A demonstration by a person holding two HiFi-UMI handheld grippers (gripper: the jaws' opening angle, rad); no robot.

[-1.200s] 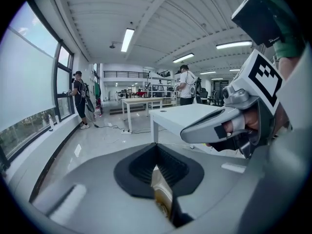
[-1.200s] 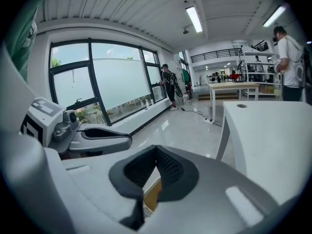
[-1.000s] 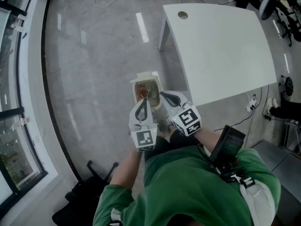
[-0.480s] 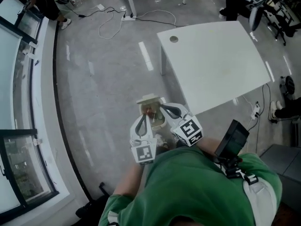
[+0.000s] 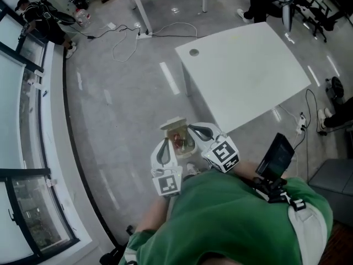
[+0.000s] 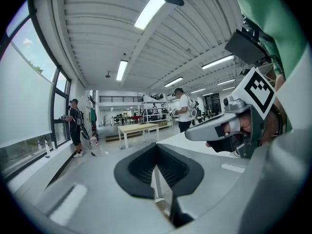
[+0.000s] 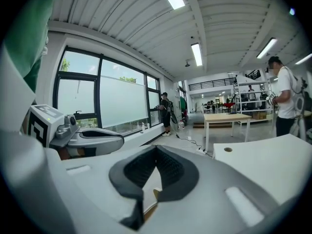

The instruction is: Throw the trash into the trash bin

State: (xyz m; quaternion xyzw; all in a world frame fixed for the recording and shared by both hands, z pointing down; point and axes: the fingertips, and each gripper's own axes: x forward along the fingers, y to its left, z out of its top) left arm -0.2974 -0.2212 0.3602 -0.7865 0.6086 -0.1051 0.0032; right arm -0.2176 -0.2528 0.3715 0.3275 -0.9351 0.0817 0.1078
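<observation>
Head view: a small white plastic trash bin (image 5: 172, 125) with its lid raised stands on the grey floor (image 5: 121, 109) near the corner of a white desk (image 5: 242, 76), with reddish-brown trash (image 5: 177, 141) inside; the left tool (image 5: 167, 142) and right tool (image 5: 192, 128) hang over its near edge; left gripper view: jaws pressed together; right gripper view: jaws likewise together, a cream surface glimpsed beneath.
</observation>
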